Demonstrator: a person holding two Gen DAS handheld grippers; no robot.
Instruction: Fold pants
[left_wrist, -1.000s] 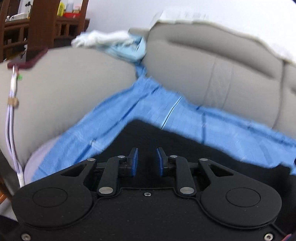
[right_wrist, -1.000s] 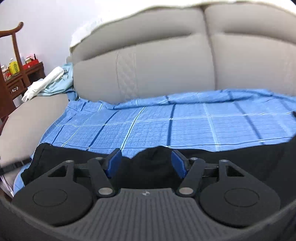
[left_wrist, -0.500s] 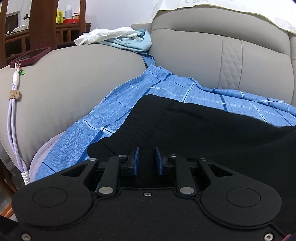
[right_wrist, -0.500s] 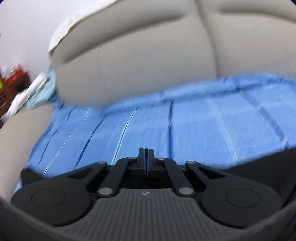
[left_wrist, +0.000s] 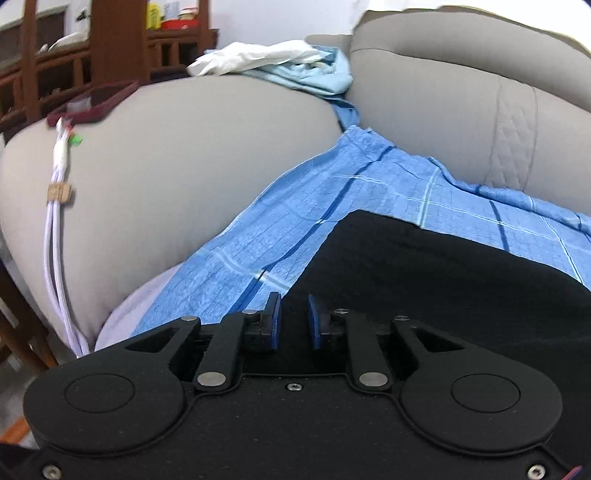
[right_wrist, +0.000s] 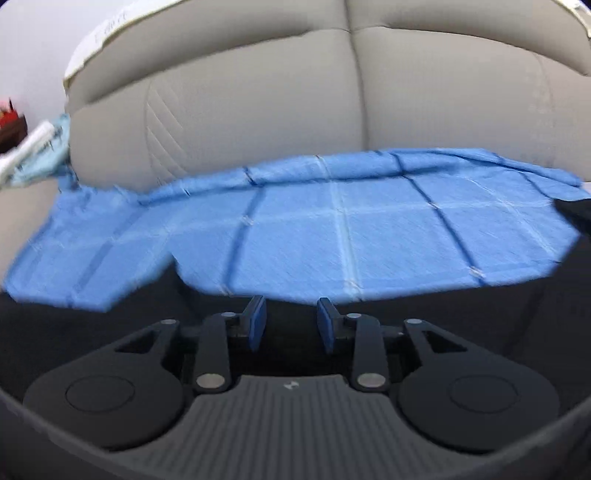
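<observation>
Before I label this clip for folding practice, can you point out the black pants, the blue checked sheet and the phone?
black pants (left_wrist: 443, 280), left wrist view, flat top panel.
blue checked sheet (right_wrist: 369, 236), right wrist view, bare middle.
phone (left_wrist: 99, 101), left wrist view, dark red case, on sofa arm.

even soft indoor light, no hard shadows, fisheye bending at edges, dark vignette corners, right wrist view motion-blurred, left wrist view mostly sharp
</observation>
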